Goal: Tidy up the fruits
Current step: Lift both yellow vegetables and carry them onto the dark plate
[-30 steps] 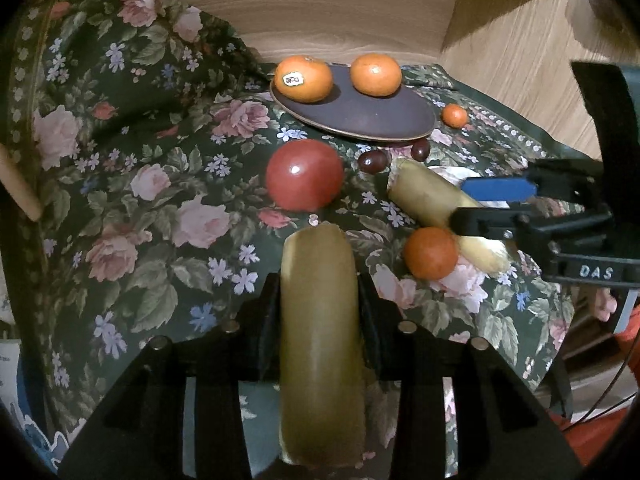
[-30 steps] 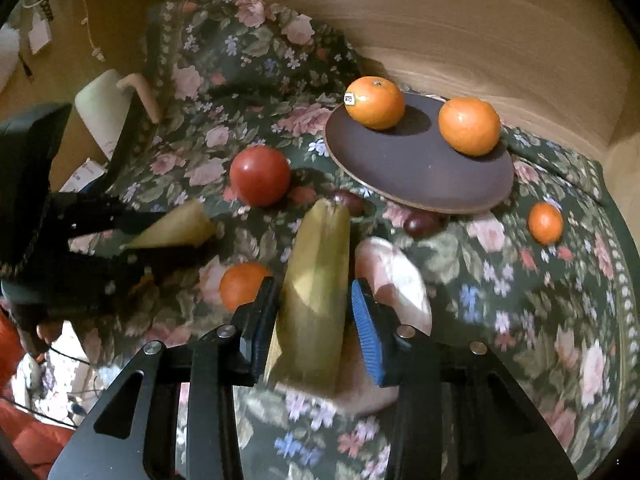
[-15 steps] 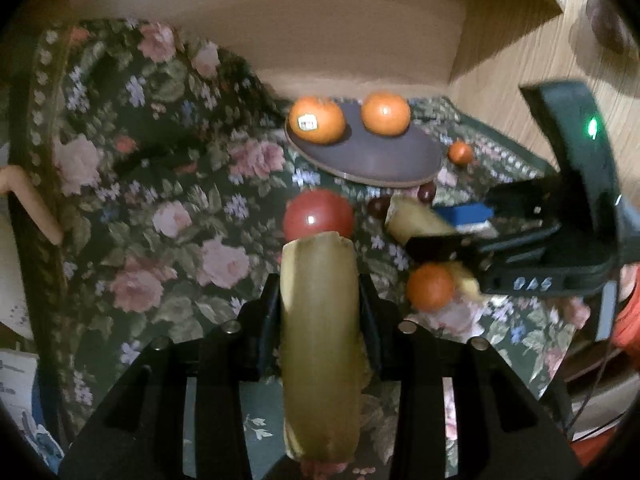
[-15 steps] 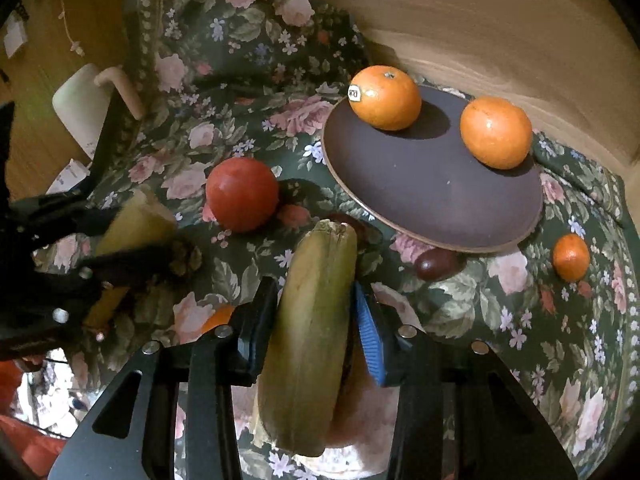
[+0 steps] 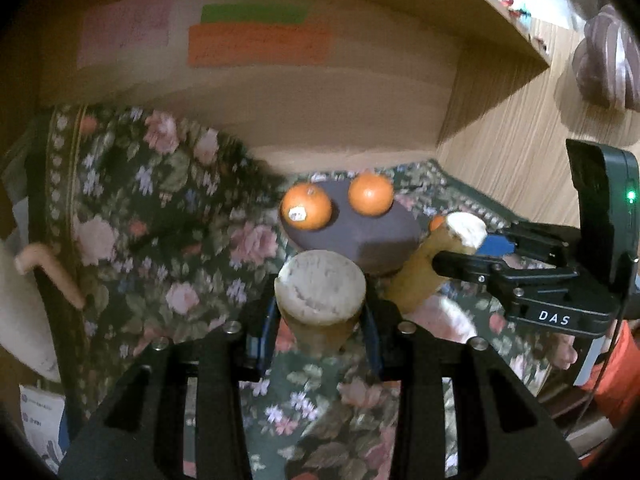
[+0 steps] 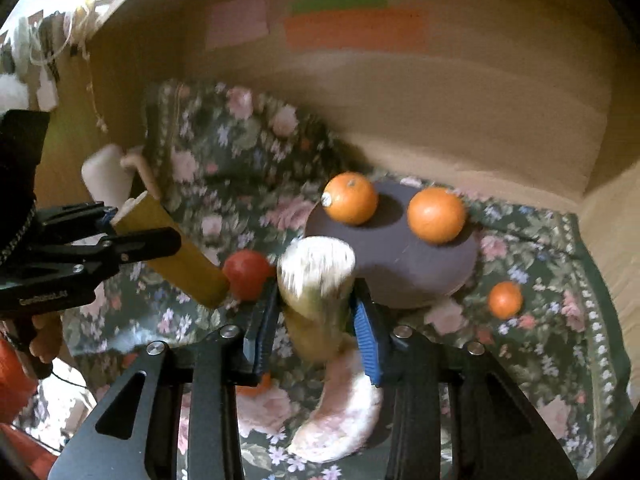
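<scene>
My left gripper is shut on a yellow banana half, lifted above the floral cloth with its cut end toward the camera. My right gripper is shut on the other banana half, also lifted. Each gripper shows in the other's view, the right gripper and the left gripper. A dark plate holds two oranges at the back. A red tomato lies left of the plate.
A small tangerine lies right of the plate. A pale peeled banana piece lies on the cloth under my right gripper. A wooden wall with coloured paper notes stands behind. A white object sits at the cloth's left edge.
Both grippers have risen from the cloth, each lifting and tilting its banana half so the cut end faces the camera. The fruit on the cloth has stayed put.
</scene>
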`<state>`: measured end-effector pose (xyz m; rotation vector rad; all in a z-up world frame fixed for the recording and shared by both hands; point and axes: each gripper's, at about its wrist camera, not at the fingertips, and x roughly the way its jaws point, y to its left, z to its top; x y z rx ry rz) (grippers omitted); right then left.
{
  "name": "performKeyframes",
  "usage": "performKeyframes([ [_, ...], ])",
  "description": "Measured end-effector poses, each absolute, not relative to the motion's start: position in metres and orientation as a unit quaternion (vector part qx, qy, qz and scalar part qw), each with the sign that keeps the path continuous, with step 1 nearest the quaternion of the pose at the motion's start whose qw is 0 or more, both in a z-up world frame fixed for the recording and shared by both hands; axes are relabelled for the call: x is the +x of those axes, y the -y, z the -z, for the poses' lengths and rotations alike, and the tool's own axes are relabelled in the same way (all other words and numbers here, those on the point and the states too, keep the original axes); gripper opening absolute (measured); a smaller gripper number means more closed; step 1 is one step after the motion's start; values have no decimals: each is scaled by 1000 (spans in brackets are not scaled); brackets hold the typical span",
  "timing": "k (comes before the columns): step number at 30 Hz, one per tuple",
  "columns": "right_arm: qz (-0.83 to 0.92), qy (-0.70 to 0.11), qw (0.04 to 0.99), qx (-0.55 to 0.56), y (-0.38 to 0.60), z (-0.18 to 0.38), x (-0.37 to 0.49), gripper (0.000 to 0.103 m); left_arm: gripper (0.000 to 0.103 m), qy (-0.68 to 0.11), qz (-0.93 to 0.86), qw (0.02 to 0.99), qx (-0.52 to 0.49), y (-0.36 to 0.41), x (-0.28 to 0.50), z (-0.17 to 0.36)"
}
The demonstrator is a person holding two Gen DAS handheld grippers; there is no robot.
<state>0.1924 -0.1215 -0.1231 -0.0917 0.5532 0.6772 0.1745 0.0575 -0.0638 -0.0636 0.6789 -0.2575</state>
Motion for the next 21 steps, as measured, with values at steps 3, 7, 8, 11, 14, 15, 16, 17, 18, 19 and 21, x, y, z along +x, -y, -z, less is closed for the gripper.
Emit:
performKeyframes([
  [3,-319,-256,912,-35,129,116,199,33,37,-318,130,939,-31,-51,183,54],
  [7,-310,-248,918,-27,137,108,207,33,37,-304,132,943,-27,-41,195,44],
  [8,-308,-246,919,-27,139,107,209,33,36,-301,133,944,-26,-38,198,42],
  [11,-305,-243,920,-26,140,105,217,33,36,-297,135,945,-22,-31,208,39],
  [14,-306,-245,920,-26,142,107,228,33,36,-296,137,945,-16,-23,220,39],
  [15,-307,-245,919,-25,143,108,231,33,36,-297,138,945,-14,-21,223,40],
  [16,-309,-246,919,-25,142,109,235,33,36,-299,138,944,-13,-19,227,41],
  [17,-311,-246,918,-25,141,111,239,33,36,-299,138,944,-12,-17,231,43],
  [18,-313,-248,916,-25,140,113,243,33,36,-302,139,943,-12,-15,236,45],
  [19,-315,-252,915,-26,139,116,248,33,36,-305,139,942,-11,-13,240,47],
  [21,-316,-259,913,-29,136,121,257,33,36,-313,141,939,-11,-10,251,52],
])
